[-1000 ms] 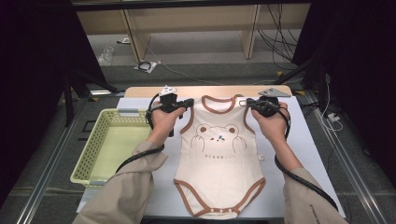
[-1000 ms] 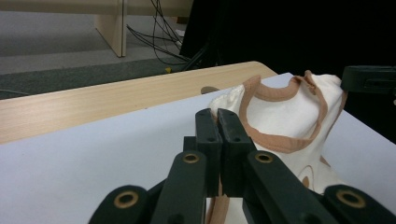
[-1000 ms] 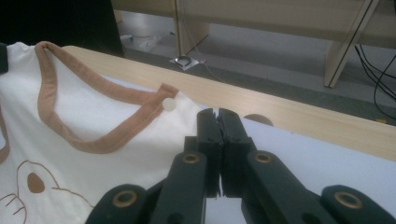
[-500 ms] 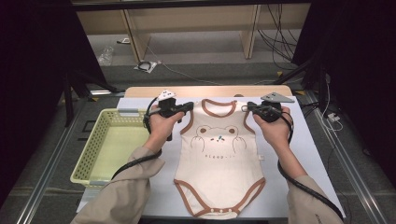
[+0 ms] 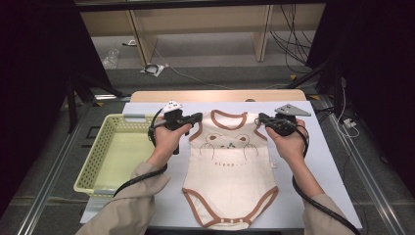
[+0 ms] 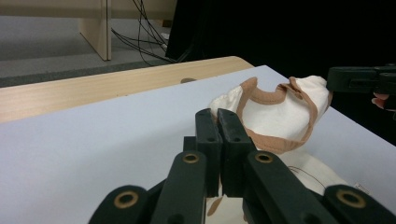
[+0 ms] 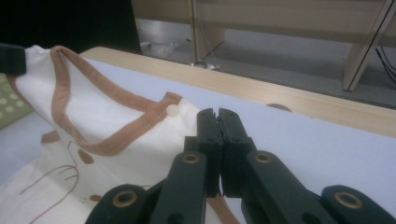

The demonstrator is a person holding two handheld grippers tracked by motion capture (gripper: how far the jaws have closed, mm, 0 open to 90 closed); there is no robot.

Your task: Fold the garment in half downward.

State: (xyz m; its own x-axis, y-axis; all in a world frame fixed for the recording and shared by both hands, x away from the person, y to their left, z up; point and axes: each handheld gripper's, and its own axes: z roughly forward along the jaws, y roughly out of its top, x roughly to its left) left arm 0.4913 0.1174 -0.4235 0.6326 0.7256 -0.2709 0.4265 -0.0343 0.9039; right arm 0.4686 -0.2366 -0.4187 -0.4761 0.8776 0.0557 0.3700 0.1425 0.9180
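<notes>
A cream baby bodysuit point(image 5: 230, 171) lies on the white table point(image 5: 333, 166), its shoulders lifted between both tongs; a yellow basket point(image 5: 112, 152) sits outside the left gripper point(image 5: 195, 117). Left gripper and right gripper point(image 5: 261, 117) are each clamped tight on a shoulder.

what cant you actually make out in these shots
- High view: small lettering under the bear print on the bodysuit, too small to read.
- Left gripper view: fabric clamped in the left tool, hidden behind its jaws.
- Right gripper view: cloth under the right tool, covered likewise.
</notes>
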